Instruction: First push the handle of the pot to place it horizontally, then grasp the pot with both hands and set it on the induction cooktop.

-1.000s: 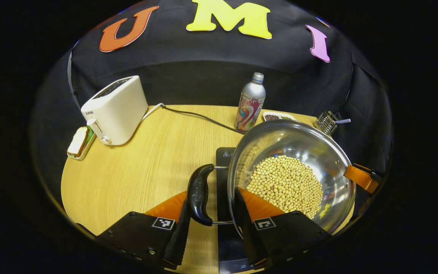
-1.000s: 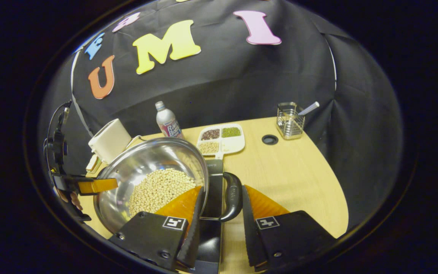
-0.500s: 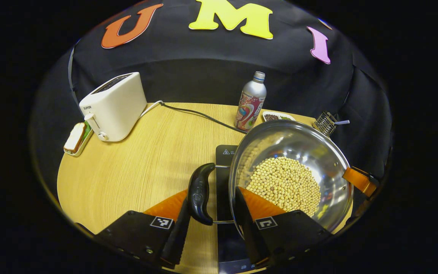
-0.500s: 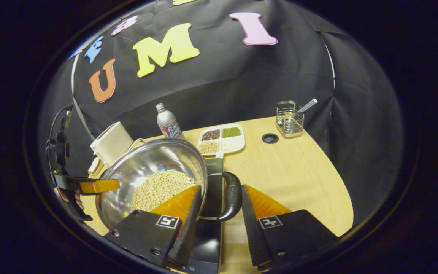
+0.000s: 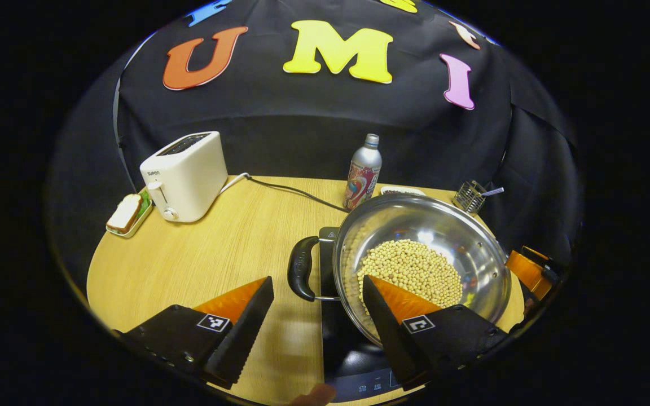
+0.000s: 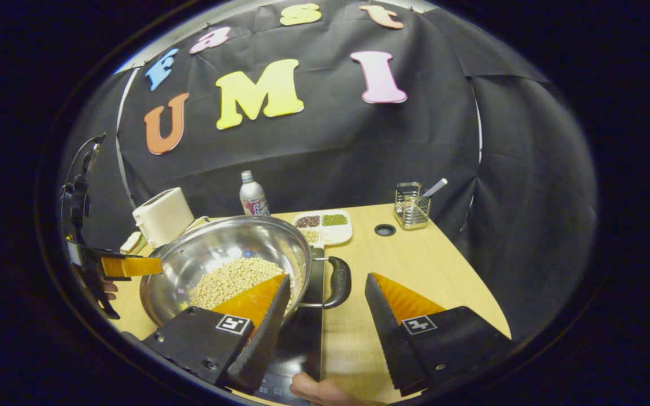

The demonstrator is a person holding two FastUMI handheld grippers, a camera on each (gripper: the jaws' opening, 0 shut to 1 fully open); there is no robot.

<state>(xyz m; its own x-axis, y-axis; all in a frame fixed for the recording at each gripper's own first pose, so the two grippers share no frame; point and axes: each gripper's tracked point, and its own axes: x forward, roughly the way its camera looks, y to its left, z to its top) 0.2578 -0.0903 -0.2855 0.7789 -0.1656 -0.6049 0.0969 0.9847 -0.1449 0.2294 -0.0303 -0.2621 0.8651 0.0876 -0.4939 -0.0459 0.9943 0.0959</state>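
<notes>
The shiny steel pot (image 5: pixel 421 259), part-filled with pale round beans (image 5: pixel 412 269), sat on the flat black induction cooktop (image 5: pixel 353 355), its rim level. Its two black loop handles lay on one horizontal line across the pot: the left black handle (image 5: pixel 301 275) pointed toward my left side, the right black handle (image 6: pixel 341 282) toward my right. In the left gripper view my left gripper (image 5: pixel 316 316) stood released, fingers wide apart, with the left black handle just ahead of the gap and touched by neither finger; one finger lay in front of the pot's near wall. In the right gripper view my right gripper (image 6: pixel 325 313) was likewise released, the right black handle ahead of and between its fingers, untouched. Each gripper was thus nearest its own handle, the pot between them. I judged the placing done; what the next move turned on was drawing each gripper straight back along its own line, clear of the handle. Beyond the pot, the pale wooden tabletop (image 5: pixel 229 248) carried a white toaster (image 5: pixel 187 176), a silver drink bottle (image 5: pixel 363 172), a white sectioned tray of grains (image 6: pixel 325 225) and a wire mesh holder (image 6: pixel 409 206).
</notes>
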